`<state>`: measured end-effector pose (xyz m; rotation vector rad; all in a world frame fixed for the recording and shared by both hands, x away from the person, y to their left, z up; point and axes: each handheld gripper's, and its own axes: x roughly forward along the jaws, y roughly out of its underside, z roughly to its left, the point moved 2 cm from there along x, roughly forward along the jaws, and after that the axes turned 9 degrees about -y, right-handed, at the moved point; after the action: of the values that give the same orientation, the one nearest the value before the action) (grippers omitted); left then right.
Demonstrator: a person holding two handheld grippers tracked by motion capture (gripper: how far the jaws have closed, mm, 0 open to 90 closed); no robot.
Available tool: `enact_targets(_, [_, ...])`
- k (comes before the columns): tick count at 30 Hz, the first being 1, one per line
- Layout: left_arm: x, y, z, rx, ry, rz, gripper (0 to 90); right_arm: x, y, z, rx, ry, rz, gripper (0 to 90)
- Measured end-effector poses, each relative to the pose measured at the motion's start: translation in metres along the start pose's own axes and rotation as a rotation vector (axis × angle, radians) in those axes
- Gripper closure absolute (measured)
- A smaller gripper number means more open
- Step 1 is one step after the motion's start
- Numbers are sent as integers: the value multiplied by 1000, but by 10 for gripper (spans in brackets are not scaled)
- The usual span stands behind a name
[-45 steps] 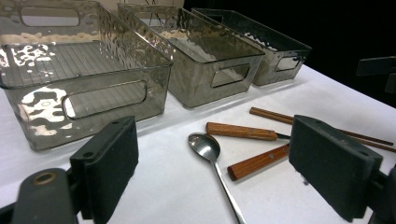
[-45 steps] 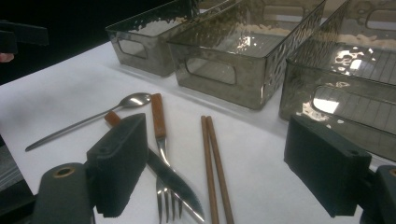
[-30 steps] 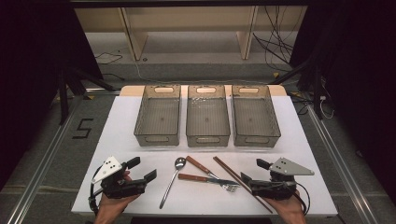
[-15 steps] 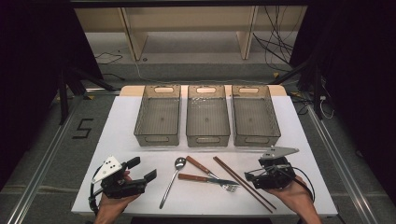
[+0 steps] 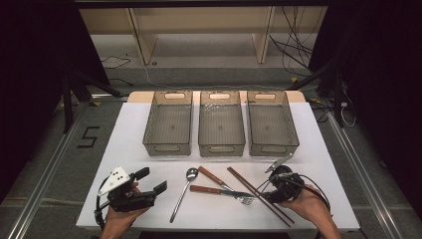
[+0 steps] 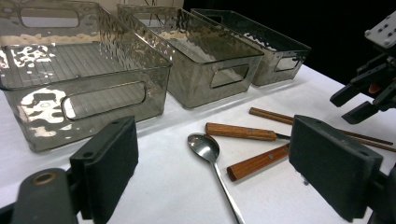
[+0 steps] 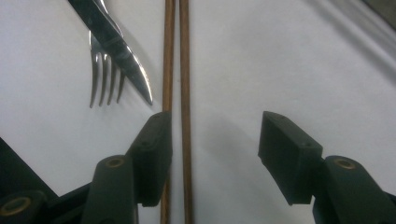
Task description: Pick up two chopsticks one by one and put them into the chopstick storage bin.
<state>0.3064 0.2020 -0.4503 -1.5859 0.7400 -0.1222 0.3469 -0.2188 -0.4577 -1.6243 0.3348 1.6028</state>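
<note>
High view: the chopsticks [image 5: 259, 194] lie slantwise near the tabletop's front right corner, beside the fork [image 5: 226, 185] and knife [image 5: 219, 191]. The right gripper [image 5: 266, 185] tips down over them; the left gripper [image 5: 152, 181] rests near the front left corner.

Left gripper view: its jaws stand wide apart, holding nothing, with the spoon [image 6: 212, 163] ahead.

Right gripper view: the jaws have just been closing, yet gape half open. One stick [image 7: 185, 93] lies between them; the other [image 7: 168, 70] seems to pass under the left pad. Thin, light, stiff and apt to roll, the pair wants gripping together near mid-length.
</note>
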Motion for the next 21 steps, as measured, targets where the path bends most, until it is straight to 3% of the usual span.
enact_targets(9, [0,0,0,2,0,2,153,11,0,2,8,-14,85,589])
enact_targets(21, [0,0,0,4,1,3,153,18,-2,4,7,-31,146,731])
